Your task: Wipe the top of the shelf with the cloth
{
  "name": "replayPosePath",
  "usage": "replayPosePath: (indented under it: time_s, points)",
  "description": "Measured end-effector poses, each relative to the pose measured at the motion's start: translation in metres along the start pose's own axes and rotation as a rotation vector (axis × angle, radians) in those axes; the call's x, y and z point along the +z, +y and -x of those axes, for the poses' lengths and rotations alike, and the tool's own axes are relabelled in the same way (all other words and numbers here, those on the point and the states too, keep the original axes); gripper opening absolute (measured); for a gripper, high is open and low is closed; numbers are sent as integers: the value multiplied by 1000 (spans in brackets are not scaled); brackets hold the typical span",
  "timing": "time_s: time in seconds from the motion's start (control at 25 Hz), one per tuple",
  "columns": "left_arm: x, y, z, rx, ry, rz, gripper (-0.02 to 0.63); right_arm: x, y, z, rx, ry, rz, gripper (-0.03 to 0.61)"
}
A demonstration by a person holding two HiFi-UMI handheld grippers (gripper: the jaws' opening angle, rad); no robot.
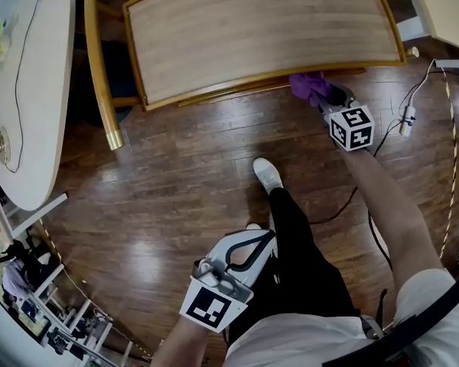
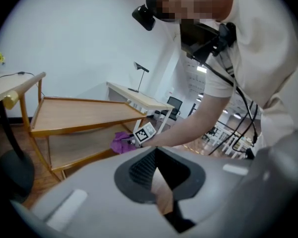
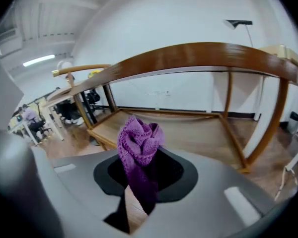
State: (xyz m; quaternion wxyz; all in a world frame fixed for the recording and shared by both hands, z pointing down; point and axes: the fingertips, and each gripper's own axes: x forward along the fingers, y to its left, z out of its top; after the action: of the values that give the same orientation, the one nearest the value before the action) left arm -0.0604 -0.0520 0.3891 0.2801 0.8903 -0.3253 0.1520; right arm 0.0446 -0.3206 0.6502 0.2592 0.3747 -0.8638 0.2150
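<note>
The person is holding the right gripper (image 1: 330,100) out to the front edge of the shelf (image 1: 260,29), close to its front right corner. Its jaws are clamping shut on the purple cloth (image 1: 310,85), and the knitted fabric is bunching up above the fingertips in a loose knot. The cloth is not lying on the top board. It is hanging just under the top's raised front rim, in front of the open space between the top and the lower board (image 3: 188,133). In the right gripper view the rim is arching above the cloth and the lower board is spreading out behind it. Whether the cloth is touching the rim cannot be told.

The left gripper (image 1: 252,239) is hanging low beside the person's leg, well apart from the shelf and over the wooden floor (image 1: 176,182). Its jaws are sitting together with nothing between them.

The top board is showing bare, pale wood inside its golden rim. A white shoe (image 1: 268,174) is standing on the floor just in front of the shelf's front edge. A pale round-edged table (image 1: 38,90) is standing to the left of the shelf, and cables (image 1: 413,90) are trailing over the floor past its right end.
</note>
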Motion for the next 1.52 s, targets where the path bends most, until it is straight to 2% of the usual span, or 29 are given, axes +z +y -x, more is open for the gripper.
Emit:
replayPosePath:
  time_s: [0.16, 0.32, 0.48, 0.6, 0.72, 0.84, 1.16, 1.52]
  points:
    - [-13, 3, 20, 49, -9, 21, 20, 3, 132, -48, 223, -15, 41, 91]
    - [-27, 4, 42, 100, -10, 51, 21, 9, 242, -95, 383, -24, 108, 91]
    - [-40, 9, 62, 153, -20, 69, 21, 13, 314, -139, 464, -20, 185, 91]
    - [-54, 12, 71, 175, -14, 79, 21, 12, 340, -163, 472, -5, 221, 91]
    - [-65, 13, 75, 187, -14, 96, 20, 3, 340, -177, 449, 22, 254, 91]
    - [-68, 13, 72, 185, -19, 108, 20, -5, 317, -178, 412, 42, 272, 91]
    - [-51, 8, 43, 104, -14, 52, 21, -23, 218, -148, 297, 74, 295, 91]
    - [-39, -1, 5, -11, 38, -14, 20, -43, 115, -107, 155, 98, 255, 91]
